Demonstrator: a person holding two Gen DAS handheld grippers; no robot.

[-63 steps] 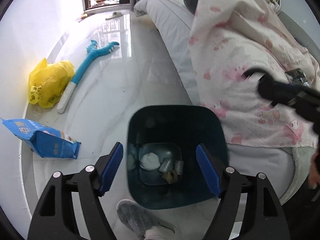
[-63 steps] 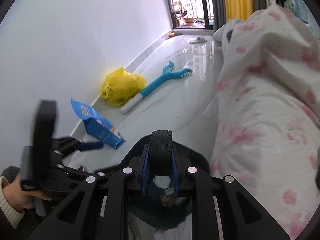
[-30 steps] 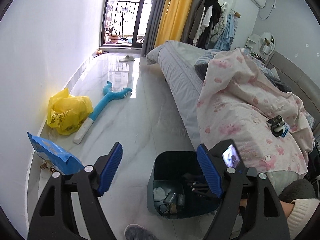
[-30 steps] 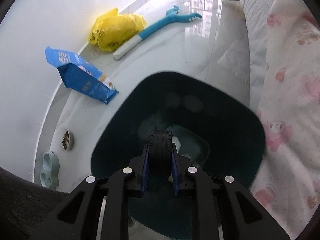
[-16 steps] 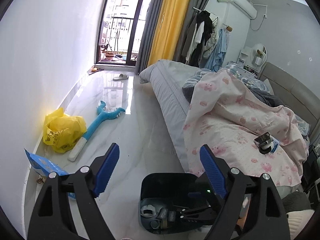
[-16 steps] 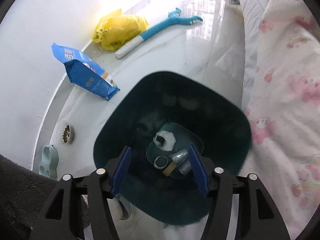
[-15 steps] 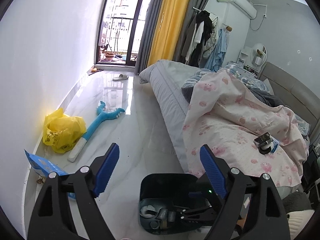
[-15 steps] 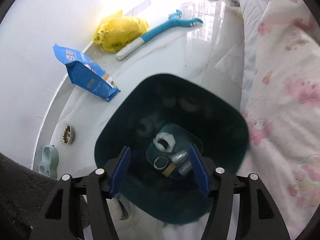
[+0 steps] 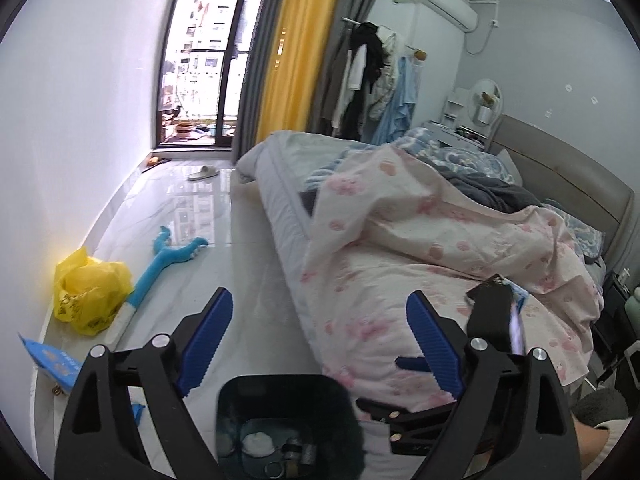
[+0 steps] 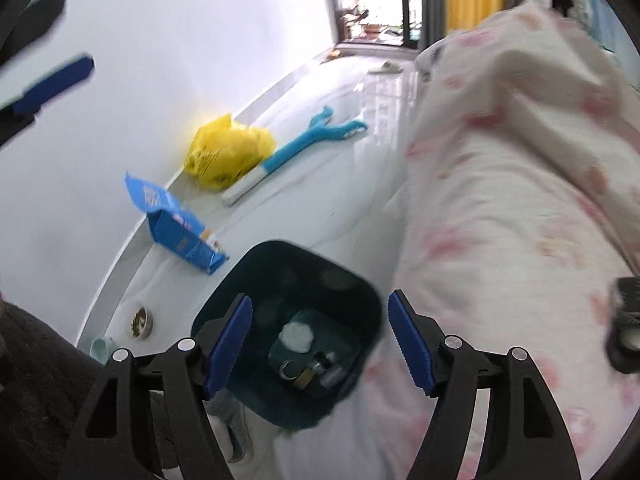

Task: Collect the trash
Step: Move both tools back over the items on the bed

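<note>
Below, dark trash bin (image 10: 248,280) upright on floor, open mouth upward.

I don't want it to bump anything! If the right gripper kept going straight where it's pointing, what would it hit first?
Probably the dark bin. The right gripper, its empty jaws opening, aims down into the bin's mouth, so it would likely meet the trash at the bottom, though depth is hard to judge.

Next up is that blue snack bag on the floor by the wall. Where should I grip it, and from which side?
Grip the blue snack bag at its raised, flattened top flap, the end nearer the wall. Come from above with the fingers either side of the flap; its lower end lies flat on the floor, which probably leaves little to pinch there.
</note>
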